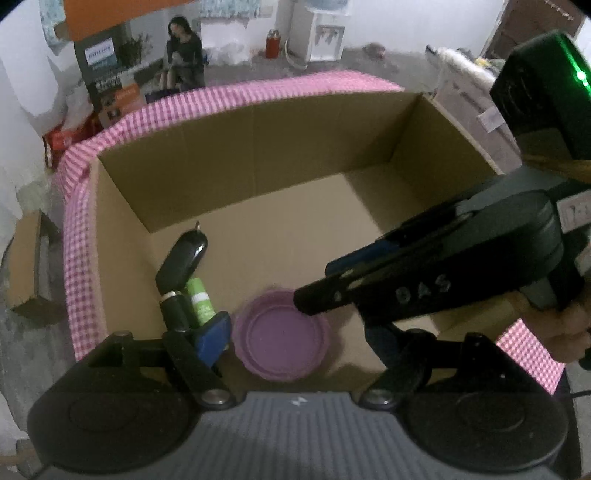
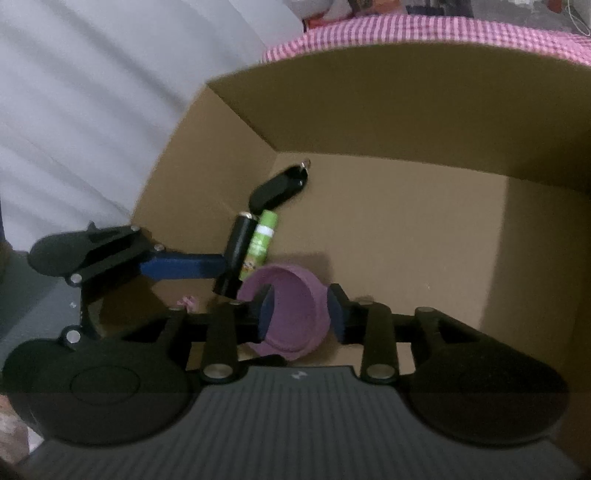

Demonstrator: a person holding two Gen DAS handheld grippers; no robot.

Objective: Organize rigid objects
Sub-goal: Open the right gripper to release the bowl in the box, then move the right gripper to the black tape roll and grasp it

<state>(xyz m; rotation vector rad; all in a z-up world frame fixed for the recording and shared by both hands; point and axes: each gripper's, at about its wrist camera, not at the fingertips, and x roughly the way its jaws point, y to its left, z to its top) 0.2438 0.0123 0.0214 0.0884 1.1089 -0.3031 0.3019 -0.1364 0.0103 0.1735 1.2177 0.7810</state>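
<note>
**Purple lid at release in the box: tip and snag risks**

Right tongs [image 2: 301, 319] low inside cardboard box [image 1: 258, 147], straddling purple lid [image 2: 291, 314]; lid tilted on edge between the pads, one pad inside its rim, the other just outside. Cannot tell whether pads still press or already stand clear.

Left tongs [image 1: 295, 332] wide apart, empty, one blue pad [image 1: 212, 338] just beside the black tube [image 1: 173, 310] and green tube [image 1: 199, 299]. Black key fob [image 1: 184, 254] resting against the tubes, near box corner.

Risks, as judged:
- Lid likely to roll or flop toward the tubes if let go while tilted.
- Inner pad apt to hook the rim on withdrawal, dragging lid up.
- Left pad close enough to nudge the tubes and shift the fob.
- Both tongs crowded in one corner; collision possible.

Box on pink checked cloth [image 1: 74, 221] over the worktop. Beyond: printed carton [image 1: 122, 74], red flask [image 1: 273, 42], white appliance [image 1: 317, 33], grey floor. Dim, blurred light.
</note>
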